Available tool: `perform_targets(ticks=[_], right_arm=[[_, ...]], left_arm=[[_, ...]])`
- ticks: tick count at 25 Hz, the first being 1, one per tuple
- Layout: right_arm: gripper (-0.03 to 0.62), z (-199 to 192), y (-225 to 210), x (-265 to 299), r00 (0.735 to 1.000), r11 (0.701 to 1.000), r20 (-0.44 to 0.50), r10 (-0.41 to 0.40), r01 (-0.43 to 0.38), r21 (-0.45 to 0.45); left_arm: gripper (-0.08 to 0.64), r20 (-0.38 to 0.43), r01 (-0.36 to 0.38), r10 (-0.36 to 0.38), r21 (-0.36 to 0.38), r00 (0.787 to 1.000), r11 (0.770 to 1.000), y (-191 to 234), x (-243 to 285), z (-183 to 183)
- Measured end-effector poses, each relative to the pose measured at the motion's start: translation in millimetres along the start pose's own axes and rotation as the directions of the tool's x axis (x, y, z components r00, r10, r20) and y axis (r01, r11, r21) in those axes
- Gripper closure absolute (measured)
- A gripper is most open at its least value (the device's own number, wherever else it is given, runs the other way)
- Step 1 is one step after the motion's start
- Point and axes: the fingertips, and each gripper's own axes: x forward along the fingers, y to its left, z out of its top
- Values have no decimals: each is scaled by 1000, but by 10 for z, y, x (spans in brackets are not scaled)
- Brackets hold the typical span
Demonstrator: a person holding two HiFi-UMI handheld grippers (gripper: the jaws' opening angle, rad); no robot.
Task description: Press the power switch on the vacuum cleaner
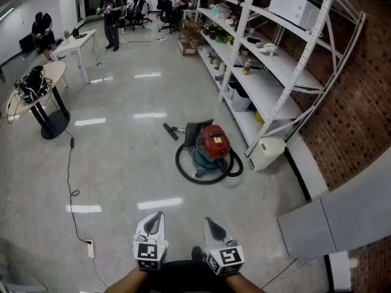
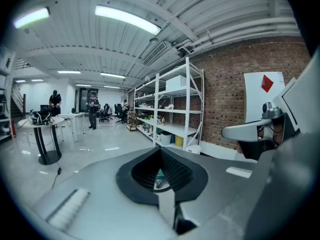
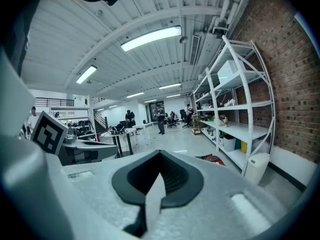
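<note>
The vacuum cleaner (image 1: 211, 147) stands on the floor well ahead of me, with a red top, a teal body and a black hose (image 1: 195, 174) coiled round it. Its nozzle (image 1: 173, 130) lies to its left. A sliver of the teal body (image 2: 159, 176) shows through the left jaws, and the red top (image 3: 215, 159) peeks over the right gripper's body. My left gripper (image 1: 157, 217) and right gripper (image 1: 209, 222) are held side by side at the bottom of the head view, far short of the vacuum. Both are shut with nothing in them, the left gripper (image 2: 160, 151) and the right gripper (image 3: 160, 155) alike.
A white shelf rack (image 1: 273, 66) runs along the brick wall on the right, with a white bin (image 1: 267, 152) at its foot beside the vacuum. A round table (image 1: 38, 88) stands far left. A cable and power strip (image 1: 90, 248) lie on the floor to the left. People stand far back.
</note>
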Motion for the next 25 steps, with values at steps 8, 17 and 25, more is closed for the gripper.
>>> perform_targets(ticks=[8,17,25], right_arm=[[604,54,28,104,1000,1000,-2,2,-2,-6],[603,116,6,193,999,997,12,50,-50,52],[601,244,139,297,998,997,42,44,-46,65]], left_arm=[[545,31,-33,34,-26,999,999,82,26,140],[545,22,-38,39,-34,999,999,124,48,110],[545,50,-40,41,-22,998,999,306,-43,118]])
